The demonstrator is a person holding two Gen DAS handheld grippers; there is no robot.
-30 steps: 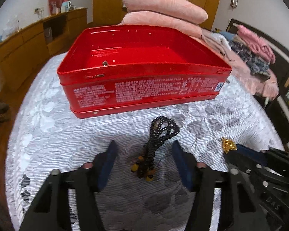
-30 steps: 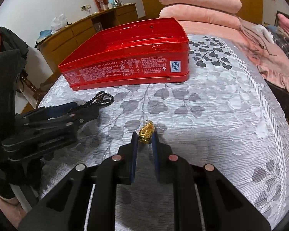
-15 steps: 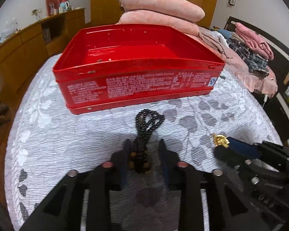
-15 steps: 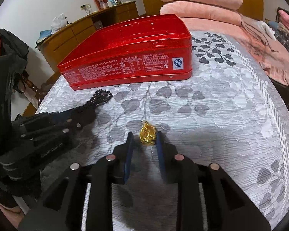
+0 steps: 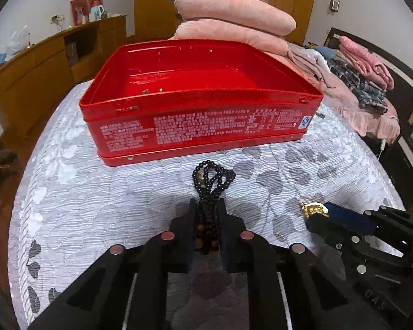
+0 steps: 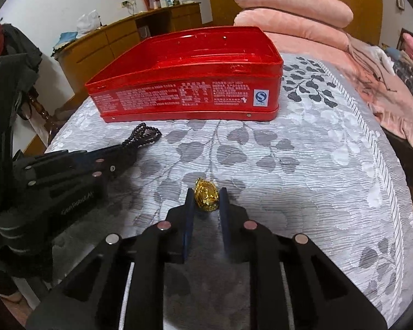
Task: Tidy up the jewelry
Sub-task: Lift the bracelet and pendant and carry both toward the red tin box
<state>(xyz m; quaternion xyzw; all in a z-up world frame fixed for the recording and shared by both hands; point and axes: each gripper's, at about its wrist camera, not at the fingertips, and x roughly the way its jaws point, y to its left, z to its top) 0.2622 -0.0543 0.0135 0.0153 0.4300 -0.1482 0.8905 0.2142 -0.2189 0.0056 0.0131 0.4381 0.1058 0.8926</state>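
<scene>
Left claw (image 5: pixel 206 206): closed on the strand of black round beads with brown and amber beads at its near end (image 5: pixel 210 189). The amber end is pinched between the two blue-padded fingers (image 5: pixel 191 220); the looped black end lies forward on the bed, just short of the tin and apart from it.

Right claw (image 6: pixel 206 196): closed on the small gold-coloured metal pendant (image 6: pixel 206 194), which is held at the very tips of the fingers (image 6: pixel 189 206). Whether the pendant touches the bedspread cannot be told. In the left wrist view the same pendant (image 5: pixel 314 208) is seen at the tip of the right claw, to the right of the bead strand and well apart from it.

Open red rectangular metal tin with white printed text on its front wall (image 5: pixel 201 129): placed on the bed beyond both claws, lid off, red interior visible with a few small specks on the floor. A blue-and-white mark is seen at its right front corner in the right wrist view (image 6: pixel 184 96).

Bed covered by a grey-and-white leaf-patterned quilted bedspread (image 5: pixel 96 200): carries the tin and the beads.

Stack of folded pink blankets (image 5: pixel 234 19): placed behind the tin.

Wooden sideboard (image 5: pixel 49 57): set along the left wall.
</scene>
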